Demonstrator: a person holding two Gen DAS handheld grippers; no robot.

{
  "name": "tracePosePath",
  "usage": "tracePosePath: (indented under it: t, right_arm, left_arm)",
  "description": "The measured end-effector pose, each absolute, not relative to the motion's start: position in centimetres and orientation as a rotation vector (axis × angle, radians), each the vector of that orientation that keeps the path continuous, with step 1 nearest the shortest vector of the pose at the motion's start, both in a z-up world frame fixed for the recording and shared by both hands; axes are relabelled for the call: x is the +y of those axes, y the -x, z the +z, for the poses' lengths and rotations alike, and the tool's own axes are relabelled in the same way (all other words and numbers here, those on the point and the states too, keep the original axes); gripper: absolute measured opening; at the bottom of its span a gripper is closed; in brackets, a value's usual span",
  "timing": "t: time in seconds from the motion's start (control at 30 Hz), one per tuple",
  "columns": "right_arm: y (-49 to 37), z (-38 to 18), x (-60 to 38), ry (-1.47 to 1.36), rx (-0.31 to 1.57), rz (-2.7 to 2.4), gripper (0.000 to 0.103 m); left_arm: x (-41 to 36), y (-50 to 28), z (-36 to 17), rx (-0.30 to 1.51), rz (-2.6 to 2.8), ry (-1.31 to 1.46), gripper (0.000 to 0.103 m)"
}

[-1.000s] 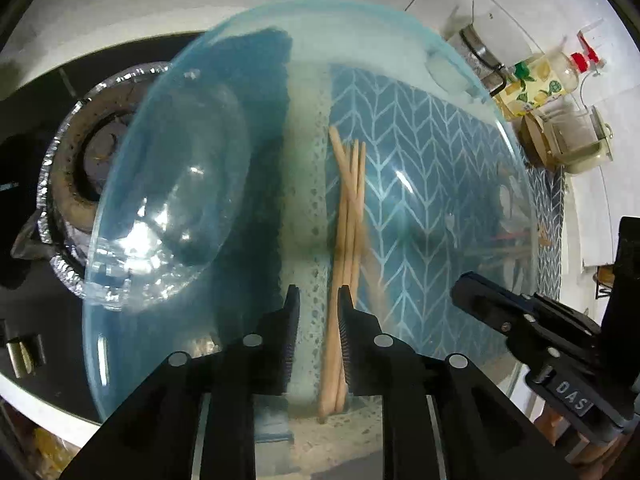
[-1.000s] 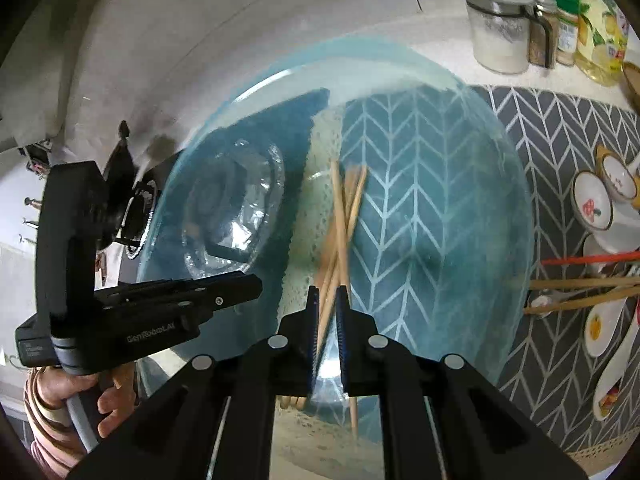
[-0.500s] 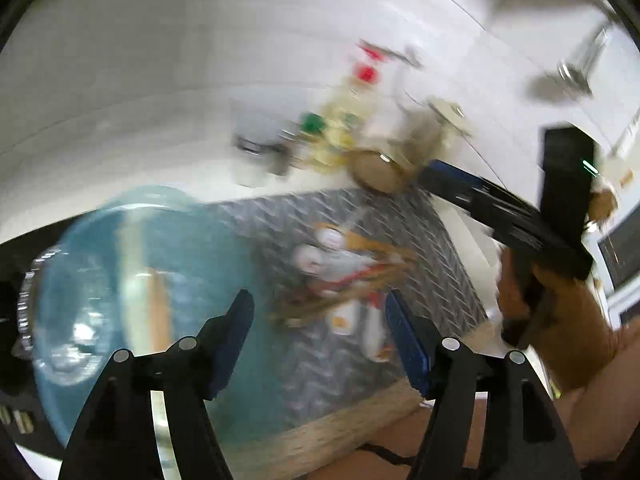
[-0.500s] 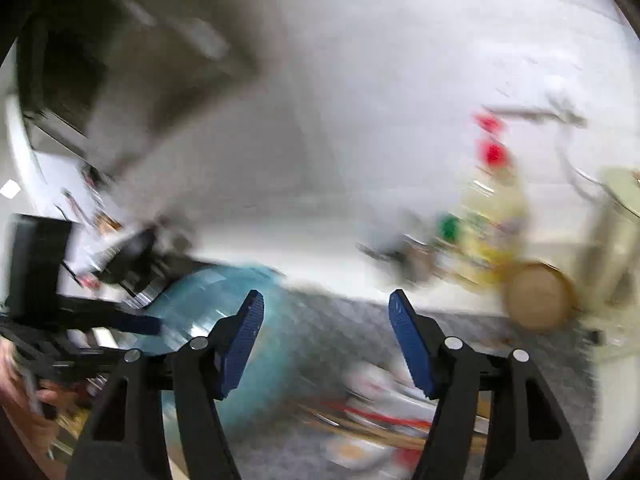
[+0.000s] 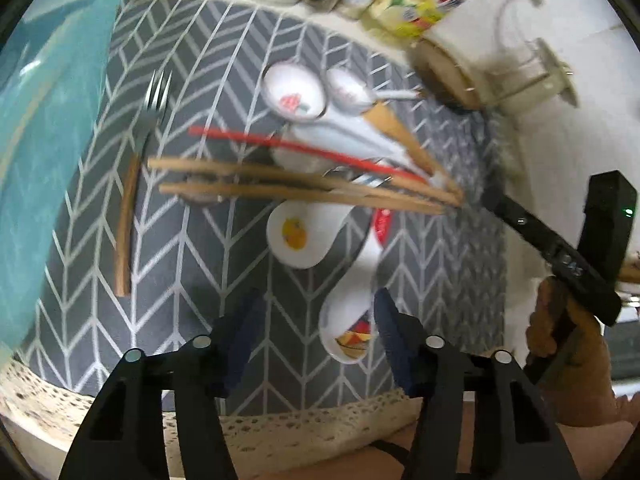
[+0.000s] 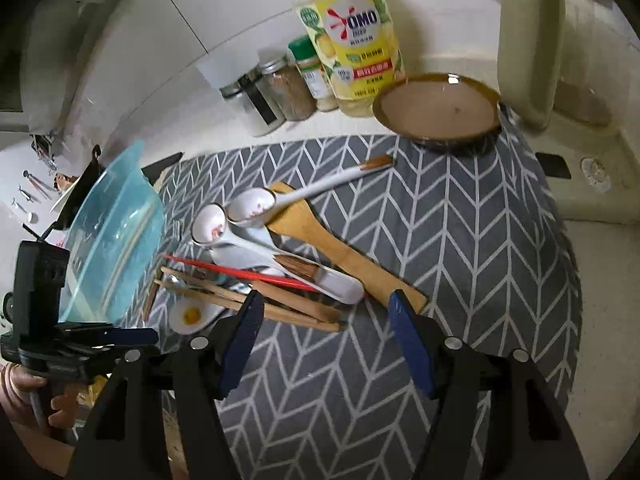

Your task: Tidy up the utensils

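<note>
Your left gripper [image 5: 316, 320] hangs over the near edge of the grey chevron mat [image 6: 460, 240], its jaws spread and just now closing, pinching nothing; a white ceramic spoon [image 5: 348, 332] with a fruit print lies on the mat beneath the gap. Your right gripper [image 6: 326, 332] has its jaws wide apart and empty, above bare mat just short of the utensil pile. That pile sits mid-mat: wooden chopsticks [image 6: 256, 300], a red chopstick [image 6: 240, 272], several white ceramic spoons [image 6: 256, 206] and a wooden spatula [image 6: 340, 252], crossing and touching one another. A fork [image 5: 154, 96] with a wooden handle lies apart toward the mat's left edge. The blue glass bowl [image 6: 112, 240] stands at that left edge with chopsticks inside. Behind the mat's far edge stand a dish soap bottle [image 6: 352, 36], spice jars [image 6: 288, 88] and a brown bowl [image 6: 438, 112].
</note>
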State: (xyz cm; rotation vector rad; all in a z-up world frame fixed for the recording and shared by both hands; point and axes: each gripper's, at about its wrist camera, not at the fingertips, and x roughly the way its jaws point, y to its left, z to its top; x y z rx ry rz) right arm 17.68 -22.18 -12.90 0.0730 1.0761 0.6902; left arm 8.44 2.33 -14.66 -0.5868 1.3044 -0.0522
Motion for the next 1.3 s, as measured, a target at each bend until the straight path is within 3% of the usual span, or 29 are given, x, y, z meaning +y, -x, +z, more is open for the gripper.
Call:
tracePosePath:
  t: [0.17, 0.37, 0.7, 0.87, 1.07, 1.3]
  right_arm:
    - [-19.2, -13.6, -22.4, -0.032, 1.032, 0.682, 0.063]
    - [-22.2, -15.6, -18.9, 0.193, 0.946, 0.631, 0.063]
    - [-13.3, -16.5, -17.3, 0.343, 0.941, 0.778, 0.063]
    - [-10.7, -15.8, -18.5, 0.279, 0.985, 0.88, 0.063]
    - [-15.8, -12.9, -21.5, 0.079, 0.921, 0.834, 0.063]
    - [-23.1, -13.0, -16.4, 0.15, 0.869, 0.961, 0.063]
  left_arm:
    - [2.5, -8.3, -16.2, 1.313, -0.035, 0.689, 0.046]
    - [3.6, -10.1, -16.6, 1.248, 0.018, 0.782, 0.045]
    - [4.8, -15.6, -16.5, 1.204, 0.035, 0.817, 0.046]
    - [4.8, -17.3, -15.5, 1.19, 0.026, 0.783, 0.046]
    - [4.5, -15.7, -15.0, 1.229, 0.063, 0.679, 0.048]
    - [5.7, -12.9, -15.9, 1.219, 0.098, 0.727, 0.047]
